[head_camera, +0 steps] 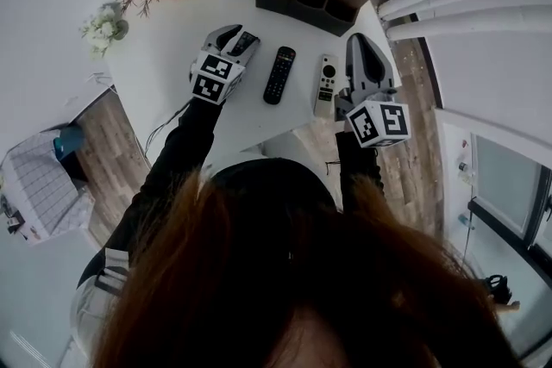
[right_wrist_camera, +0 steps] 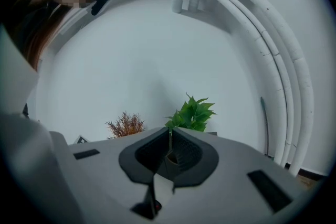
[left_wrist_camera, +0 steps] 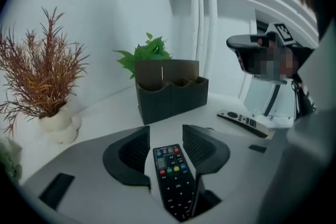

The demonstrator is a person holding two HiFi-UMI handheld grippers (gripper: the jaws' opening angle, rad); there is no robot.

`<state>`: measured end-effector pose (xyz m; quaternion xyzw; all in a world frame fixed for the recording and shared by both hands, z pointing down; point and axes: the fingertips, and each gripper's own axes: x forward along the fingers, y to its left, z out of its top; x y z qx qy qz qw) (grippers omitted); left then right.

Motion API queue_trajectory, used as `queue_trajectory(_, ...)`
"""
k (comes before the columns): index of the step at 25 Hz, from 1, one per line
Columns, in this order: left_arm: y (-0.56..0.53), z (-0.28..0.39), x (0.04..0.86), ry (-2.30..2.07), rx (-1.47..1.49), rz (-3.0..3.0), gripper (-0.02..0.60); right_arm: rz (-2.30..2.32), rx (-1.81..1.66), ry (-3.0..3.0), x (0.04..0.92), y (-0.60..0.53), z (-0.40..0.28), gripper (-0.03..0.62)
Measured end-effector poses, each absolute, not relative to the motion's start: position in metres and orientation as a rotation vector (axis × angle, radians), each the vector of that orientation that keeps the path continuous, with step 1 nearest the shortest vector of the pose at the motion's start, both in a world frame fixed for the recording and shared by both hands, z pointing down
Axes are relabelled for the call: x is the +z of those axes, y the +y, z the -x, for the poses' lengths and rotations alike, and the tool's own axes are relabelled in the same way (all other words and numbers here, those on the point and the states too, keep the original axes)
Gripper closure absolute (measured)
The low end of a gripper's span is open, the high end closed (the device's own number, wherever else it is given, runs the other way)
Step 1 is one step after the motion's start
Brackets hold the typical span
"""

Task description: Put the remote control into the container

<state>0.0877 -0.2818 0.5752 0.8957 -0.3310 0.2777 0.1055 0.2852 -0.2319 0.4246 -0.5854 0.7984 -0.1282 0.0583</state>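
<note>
1. Black in colour, the remote control (left_wrist_camera: 173,176) is found between the jaws of the left gripper (left_wrist_camera: 165,134). It lies flat on the white table (head_camera: 172,56), with its far end pointed toward the container (left_wrist_camera: 170,94).
2. The jaws are set well apart, and a thin gap seems to be left on each side, so nothing is gripped yet.
3. The right gripper (right_wrist_camera: 169,152) is closed fully with nothing between its jaws, and it is found at the right side of the table.
4. For a good grasp, the jaws should be closed evenly on the two long edges, near the middle of the length, so that the remote control is not tipped when lifted.
5. The pads should be brought low, because the body looks thin and could be missed.
6. A second black remote (head_camera: 279,75) and a white remote (head_camera: 326,86) lie near; they should not be pushed.
7. The container stands well apart, at the far edge. One narrow compartment should be chosen and entered end first.
</note>
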Motion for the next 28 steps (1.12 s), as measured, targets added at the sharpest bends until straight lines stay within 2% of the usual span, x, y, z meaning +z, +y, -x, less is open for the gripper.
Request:
queue_trajectory(7, -0.278, -0.083, 0.621, -0.923, 1.108, -2.520, 0.382, 1.755, -0.403, 2.422, 0.430, -0.235, -0.289, 0.572)
queue_trajectory(17, -0.278, -0.085, 0.625, -0.927, 1.190, -2.431, 0.347, 1.779, -0.434, 2.393, 0.438, -0.234, -0.297, 0.572)
queue_trajectory(28, -0.281, -0.081, 0.639, -0.953, 1.259, -2.350, 0.339, 1.768, -0.445, 2.394, 0.443, -0.240, -0.300, 0.572)
